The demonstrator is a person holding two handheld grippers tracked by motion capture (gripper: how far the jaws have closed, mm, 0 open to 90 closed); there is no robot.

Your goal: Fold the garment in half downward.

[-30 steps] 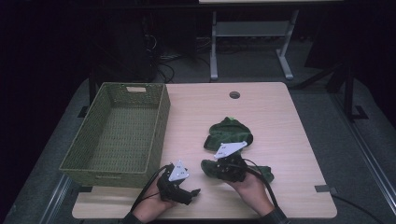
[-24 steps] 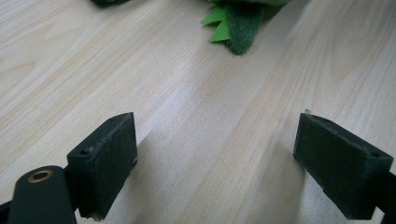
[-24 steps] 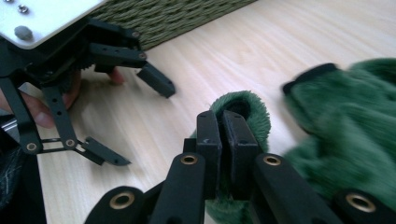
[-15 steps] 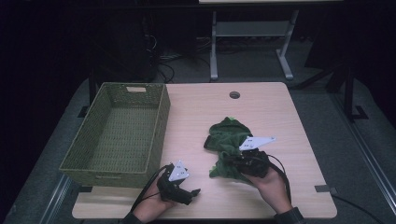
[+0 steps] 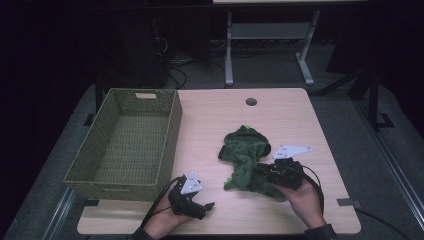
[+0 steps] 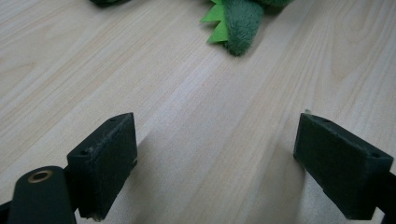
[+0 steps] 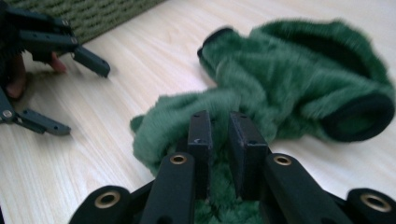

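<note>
Garment plain green, unlabelled.

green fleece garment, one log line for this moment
right gripper: closed on green fleece garment | left gripper: open, empty | basket: empty

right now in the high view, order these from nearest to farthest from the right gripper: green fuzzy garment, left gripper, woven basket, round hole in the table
1. green fuzzy garment: at the right gripper, fabric between its jaws.
2. left gripper: to its left, near the front edge.
3. woven basket: far left side.
4. round hole: back of the table.
</note>
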